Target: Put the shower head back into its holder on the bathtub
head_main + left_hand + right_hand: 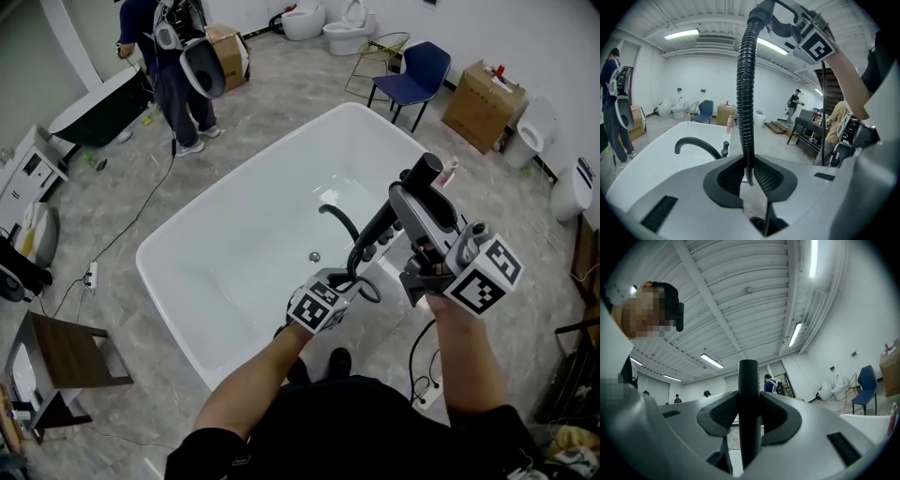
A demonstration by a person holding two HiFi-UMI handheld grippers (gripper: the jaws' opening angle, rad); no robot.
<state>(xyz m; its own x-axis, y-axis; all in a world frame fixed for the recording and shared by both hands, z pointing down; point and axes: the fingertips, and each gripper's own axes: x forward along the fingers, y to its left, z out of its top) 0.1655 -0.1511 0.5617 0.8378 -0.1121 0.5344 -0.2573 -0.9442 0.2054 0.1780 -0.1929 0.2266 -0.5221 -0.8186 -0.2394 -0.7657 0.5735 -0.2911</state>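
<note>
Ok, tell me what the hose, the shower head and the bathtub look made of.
The hose: black ribbed spiral with a sheen, probably coated metal or plastic. The shower head: smooth matte black stick, metal or plastic, can't tell. The bathtub: smooth white, likely acrylic or ceramic.

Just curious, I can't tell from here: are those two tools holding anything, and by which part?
Yes. The right tool grips the shower head by its black handle; the left tool pinches its ribbed hose.
</note>
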